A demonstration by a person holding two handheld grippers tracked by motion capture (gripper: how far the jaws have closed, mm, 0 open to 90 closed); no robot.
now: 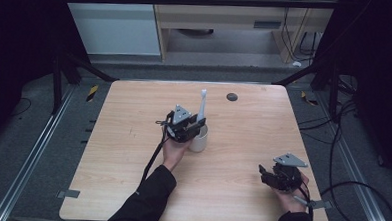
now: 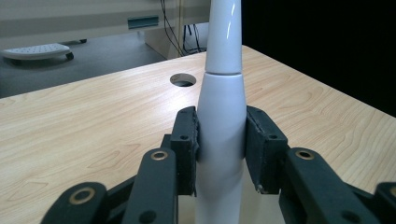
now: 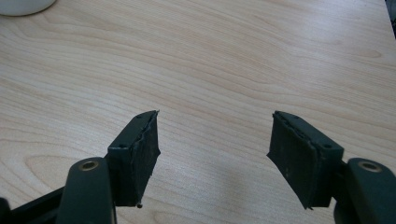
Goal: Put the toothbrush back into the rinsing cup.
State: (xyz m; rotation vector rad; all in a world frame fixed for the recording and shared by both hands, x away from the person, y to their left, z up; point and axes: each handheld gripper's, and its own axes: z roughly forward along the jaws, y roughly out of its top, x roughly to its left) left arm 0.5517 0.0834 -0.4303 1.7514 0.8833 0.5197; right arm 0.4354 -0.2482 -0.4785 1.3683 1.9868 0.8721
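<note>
upright, white toothbrush handle (image 2: 222, 116) pinched between left gripper (image 2: 222, 149) fingers (image 2: 186, 144); right gripper (image 3: 212, 158) fingers spread, nothing between

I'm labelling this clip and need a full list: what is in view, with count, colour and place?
Electric toothbrush: one, white, upright in the cup, handle between the left gripper's pads.
Cup: one, white, mid-table, beside the left gripper.
Table: one, light wood, centre.
Table hole: one, dark, round, far side of the table.
Cabinet: one, pale wood, beyond the table.
Floor cables: several, black, right of the table.
Left gripper: one, black, shut on the toothbrush handle.
Right gripper: one, black, jaws open over bare wood, near right corner.
Sleeves: two, black, bottom edge.
</note>
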